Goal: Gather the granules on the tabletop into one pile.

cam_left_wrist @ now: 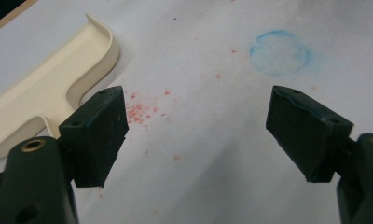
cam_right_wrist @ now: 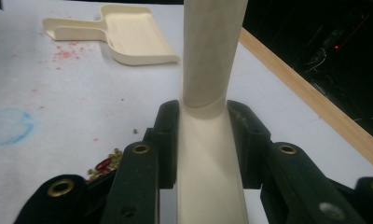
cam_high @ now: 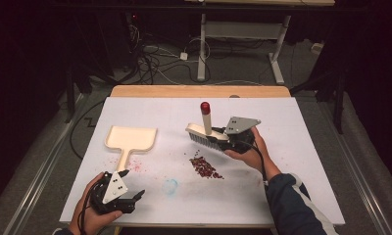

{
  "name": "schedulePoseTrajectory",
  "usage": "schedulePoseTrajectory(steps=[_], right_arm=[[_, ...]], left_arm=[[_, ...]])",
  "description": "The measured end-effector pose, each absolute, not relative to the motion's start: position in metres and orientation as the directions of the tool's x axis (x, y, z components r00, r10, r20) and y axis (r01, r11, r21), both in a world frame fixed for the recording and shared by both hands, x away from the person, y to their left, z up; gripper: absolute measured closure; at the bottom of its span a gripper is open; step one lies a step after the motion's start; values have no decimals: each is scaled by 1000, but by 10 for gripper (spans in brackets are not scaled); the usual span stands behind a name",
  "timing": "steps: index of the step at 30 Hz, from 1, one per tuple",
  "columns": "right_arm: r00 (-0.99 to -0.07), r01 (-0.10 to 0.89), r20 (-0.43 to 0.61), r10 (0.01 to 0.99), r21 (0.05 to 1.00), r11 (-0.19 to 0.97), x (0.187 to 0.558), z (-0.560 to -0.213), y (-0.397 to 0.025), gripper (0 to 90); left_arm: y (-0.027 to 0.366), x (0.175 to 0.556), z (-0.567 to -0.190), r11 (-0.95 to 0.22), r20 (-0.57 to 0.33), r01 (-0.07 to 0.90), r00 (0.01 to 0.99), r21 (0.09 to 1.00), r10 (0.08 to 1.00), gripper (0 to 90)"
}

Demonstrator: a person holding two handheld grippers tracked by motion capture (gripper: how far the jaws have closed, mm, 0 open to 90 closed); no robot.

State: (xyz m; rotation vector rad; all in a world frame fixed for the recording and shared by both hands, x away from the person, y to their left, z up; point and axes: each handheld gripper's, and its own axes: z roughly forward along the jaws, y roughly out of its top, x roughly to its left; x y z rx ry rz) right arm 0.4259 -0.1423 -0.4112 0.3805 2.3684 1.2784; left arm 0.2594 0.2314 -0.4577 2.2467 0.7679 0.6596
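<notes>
My right gripper (cam_high: 222,136) has its jaws clamped on the brush (cam_high: 205,131), one jaw on each side of the cream handle where it meets the head. In the right gripper view the handle (cam_right_wrist: 211,70) rises straight up between the pads (cam_right_wrist: 168,140), which press flat against it. From above, the brush sits a little right of the table's (cam_high: 292,147) centre, handle upright with a red cap on top, bristles pointing down at the white sheet.

The pile (cam_high: 204,166) of dark red bits lies just at 6 o'clock from the brush head, apart from the bristles. In the right gripper view a few of those bits (cam_right_wrist: 103,165) show at 9 o'clock from the jaws, close beside them.

My left gripper (cam_high: 130,188) is at the near left of the table, its jaws wide apart and holding nothing. The left gripper view looks down between them onto bare sheet with a scatter of pink specks (cam_left_wrist: 140,109) and a faint blue ring (cam_left_wrist: 280,52) at 1 o'clock.

The dustpan (cam_high: 130,139) lies flat at 12 o'clock from the left gripper, its handle pointing back toward it, not touching. In the left gripper view its handle and rim (cam_left_wrist: 49,93) lie at 10 o'clock, just beside the left jaw. The dustpan is well apart from the pile, at about 10 o'clock from it.
</notes>
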Motion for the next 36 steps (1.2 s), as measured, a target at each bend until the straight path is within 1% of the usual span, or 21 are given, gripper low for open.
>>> schedulePoseTrajectory(steps=[2,4,6,8,13,19,22,26,33,36], right_arm=[[-865,31,-255,433,834,552,430,-416,-136,680],[-869,46,-238,433,834,550,435,-422,-129,680],[-873,39,-244,422,827,561,436,-428,-122,680],[-885,41,-223,409,838,544,434,-432,-120,680],[-920,-5,-225,320,825,566,421,-434,-126,679],[-942,-67,-240,234,819,570,400,-434,-144,678],[-943,-69,-237,233,826,560,396,-432,-152,680],[-930,-64,-250,268,832,551,400,-428,-154,680],[-906,-66,-277,321,840,539,411,-419,-139,680],[-899,-79,-303,316,822,564,420,-415,-125,680]], left_arm=[[231,260,-458,-606,236,339,702,719,672,199],[231,261,-459,-606,233,342,702,719,673,199],[231,261,-459,-605,231,343,703,718,673,199],[232,261,-459,-604,229,343,704,719,672,199],[232,261,-459,-606,228,344,705,717,671,199],[230,261,-459,-616,234,343,710,709,664,199],[230,262,-459,-617,235,345,709,707,665,199],[230,262,-458,-616,235,346,707,707,667,199],[231,262,-459,-610,230,346,706,713,670,199],[231,261,-458,-611,231,342,709,714,666,199]])
